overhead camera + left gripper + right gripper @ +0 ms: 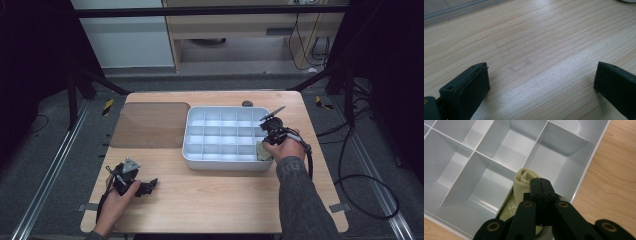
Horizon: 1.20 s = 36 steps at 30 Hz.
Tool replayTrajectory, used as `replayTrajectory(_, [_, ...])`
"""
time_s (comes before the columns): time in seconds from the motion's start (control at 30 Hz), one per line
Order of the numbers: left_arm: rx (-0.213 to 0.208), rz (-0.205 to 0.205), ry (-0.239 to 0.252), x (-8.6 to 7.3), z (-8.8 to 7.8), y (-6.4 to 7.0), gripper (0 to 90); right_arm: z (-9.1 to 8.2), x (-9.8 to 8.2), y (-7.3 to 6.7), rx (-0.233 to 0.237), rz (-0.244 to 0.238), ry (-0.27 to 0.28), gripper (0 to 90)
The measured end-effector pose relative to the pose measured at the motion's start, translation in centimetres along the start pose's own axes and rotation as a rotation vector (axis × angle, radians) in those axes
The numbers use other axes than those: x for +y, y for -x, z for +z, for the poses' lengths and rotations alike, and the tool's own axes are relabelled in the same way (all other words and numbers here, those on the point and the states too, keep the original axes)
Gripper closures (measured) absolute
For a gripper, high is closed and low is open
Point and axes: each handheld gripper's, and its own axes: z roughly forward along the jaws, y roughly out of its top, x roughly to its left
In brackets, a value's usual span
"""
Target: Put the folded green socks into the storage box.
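A white tray [227, 165] with many compartments stands right of the table's middle. A rolled pale yellow-green cloth [262, 150] lies in its near right corner compartment. My right gripper [265, 144] points down into that compartment. In the right gripper view its jaws are pressed together, and the gripper [540, 182] sits right over the cloth [522, 178], beside the tray's rim [587, 171]. I cannot tell whether a fold is pinched. My left gripper [151, 184] rests on the table at the near left, and in its own view the gripper [541, 75] stands open over bare wood.
A brown see-through sheet [150, 125] lies flat on the table left of the tray, its edge [449, 11] in the left gripper view. A small dark round thing [247, 103] sits at the far edge. Bare wood spans the near half of the table.
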Motion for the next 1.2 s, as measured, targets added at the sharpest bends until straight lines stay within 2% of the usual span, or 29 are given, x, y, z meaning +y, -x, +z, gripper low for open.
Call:
replayTrajectory(0.33, [-0.003,0.006,-0.001,0.0,0.0,0.0,0.0,0.5,-0.4,-0.5,0.002,-0.009,-0.015,90.0])
replayTrajectory(0.6, [-0.002,0.007,0.002,0.1,0.1,0.1,0.0,1.2,-0.8,-0.9,-0.003,-0.037,-0.021,90.0])
replayTrajectory(1.2, [-0.006,0.006,0.000,0.1,0.1,0.1,0.0,2.2,-1.2,-1.2,-0.004,-0.042,-0.041,90.0])
